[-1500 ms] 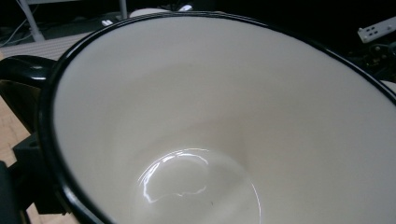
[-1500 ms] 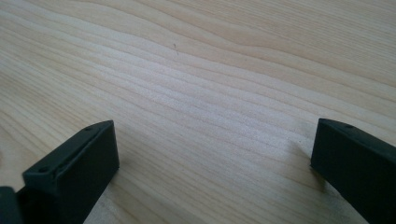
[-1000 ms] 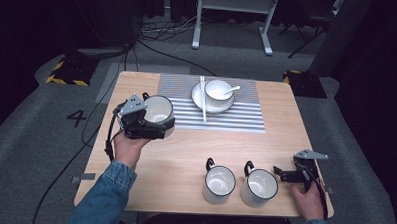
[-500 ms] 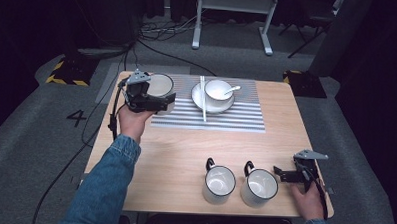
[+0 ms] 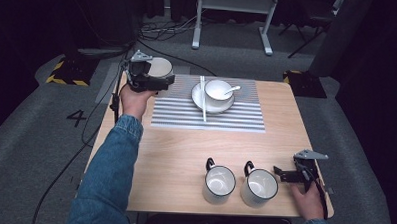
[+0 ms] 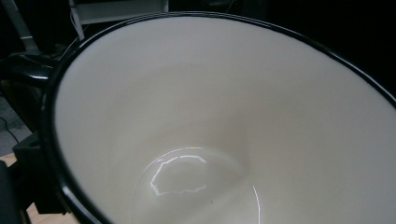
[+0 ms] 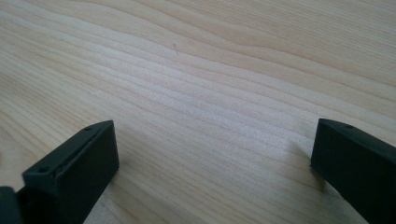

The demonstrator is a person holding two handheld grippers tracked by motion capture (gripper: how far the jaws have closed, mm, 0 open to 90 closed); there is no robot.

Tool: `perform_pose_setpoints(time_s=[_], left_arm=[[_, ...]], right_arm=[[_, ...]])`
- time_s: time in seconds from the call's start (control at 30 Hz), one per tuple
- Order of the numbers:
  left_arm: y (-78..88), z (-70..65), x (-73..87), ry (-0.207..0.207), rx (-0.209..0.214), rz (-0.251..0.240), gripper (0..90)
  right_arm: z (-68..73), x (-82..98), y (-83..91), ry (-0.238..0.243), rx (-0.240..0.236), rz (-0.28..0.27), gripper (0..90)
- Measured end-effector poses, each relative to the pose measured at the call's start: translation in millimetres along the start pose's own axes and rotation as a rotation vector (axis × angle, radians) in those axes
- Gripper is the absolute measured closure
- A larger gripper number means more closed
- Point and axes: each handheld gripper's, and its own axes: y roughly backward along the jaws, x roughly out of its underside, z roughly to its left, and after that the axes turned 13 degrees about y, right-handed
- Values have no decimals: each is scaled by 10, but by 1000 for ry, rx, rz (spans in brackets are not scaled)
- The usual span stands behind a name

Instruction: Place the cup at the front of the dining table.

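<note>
A white bowl with a black rim [image 5: 159,66] is held over the table's far left corner, with my left gripper [image 5: 157,79] shut on its rim. In the left gripper view the bowl's glossy inside [image 6: 224,121] is very close, and it holds nothing. My right gripper [image 5: 278,171] rests low over the wood at the front right, just right of two mugs. Its jaws stand wide apart with bare wood between them, as the right gripper view [image 7: 210,154] confirms.
A striped mat [image 5: 209,112] at the back carries a plate [image 5: 199,98] with a small bowl [image 5: 218,89], a spoon [image 5: 232,89] and chopsticks [image 5: 203,97]. Two white mugs [image 5: 219,183] [image 5: 259,186] stand near the front edge. Bare wooden table [image 5: 175,146] lies between them.
My left gripper has carried the bowl away from me, from beside the mat's left edge to the table's far left corner. The right gripper has not moved.
</note>
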Motion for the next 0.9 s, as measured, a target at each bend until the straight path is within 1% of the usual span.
perform_pose_setpoints(time_s=[0.03, 0.07, 0.1, 0.13, 0.17, 0.2, 0.23, 0.27, 0.33, 0.37, 0.4, 0.43, 0.47, 0.5, 0.53, 0.57, 0.6, 0.63, 0.67, 0.73, 0.77, 0.8, 0.83, 0.87, 0.9], left_arm=[[-63, 41, -33, 19, -3, 12, 5], [-98, 63, -48, 24, -9, 8, 6], [-135, 79, -55, 39, -7, 9, 6], [-135, 79, -55, 39, -7, 9, 5], [-170, 95, -64, 50, -6, 13, 5], [-243, 119, -81, 66, -16, 6, 6], [-243, 119, -81, 66, -16, 6, 5], [-279, 138, -98, 66, -16, 8, 5], [-347, 162, -138, 49, -40, 16, 6], [-384, 165, -153, 42, -57, 13, 6], [-419, 180, -174, 29, -66, 26, 6], [-449, 196, -187, 21, -77, 28, 6], [-477, 199, -188, 33, -67, 33, 6], [-516, 210, -194, 34, -69, 40, 6], [-543, 211, -188, 42, -68, 40, 6], [-570, 221, -186, 38, -78, 42, 6], [-658, 258, -161, 49, -85, 50, 7], [-658, 258, -161, 49, -85, 50, 7], [-681, 259, -151, 64, -85, 50, 7], [-753, 279, -123, 92, -101, 66, 7], [-811, 278, -92, 111, -112, 63, 7], [-830, 281, -78, 105, -116, 67, 7], [-830, 281, -78, 105, -116, 67, 7], [-888, 262, -44, 130, -101, 61, 7], [-888, 262, -44, 130, -101, 61, 8]], right_arm=[[0, 0, 0, 0, 0, 0, 10], [0, 0, 0, 0, 0, 0, 10], [0, 0, 0, 0, 0, 0, 10], [0, 0, 0, 0, 0, 0, 10], [0, 0, 0, 0, 0, 0, 10], [0, 0, 0, 0, 0, 0, 10], [0, 0, 0, 0, 0, 0, 10], [0, 0, 0, 0, 0, 0, 10], [0, 0, 0, 0, 0, 0, 10], [0, 0, 0, 0, 0, 0, 10], [0, 0, 0, 0, 0, 0, 10], [0, 0, 0, 0, 0, 0, 10], [0, 0, 0, 0, 0, 0, 10], [0, 0, 0, 0, 0, 0, 10], [0, 0, 0, 0, 0, 0, 10], [0, 0, 0, 0, 0, 0, 10], [0, 0, 0, 0, 0, 0, 10], [0, 0, 0, 0, 0, 0, 10], [0, 0, 0, 0, 0, 0, 10], [1, 0, 0, -1, 0, 0, 10], [1, 0, 0, -1, -1, 0, 10], [1, 0, 0, -1, 0, 0, 10], [1, 0, 0, -1, 0, 0, 10], [1, 0, 0, 0, 0, 0, 10], [1, 0, 0, 0, 0, 0, 10]])
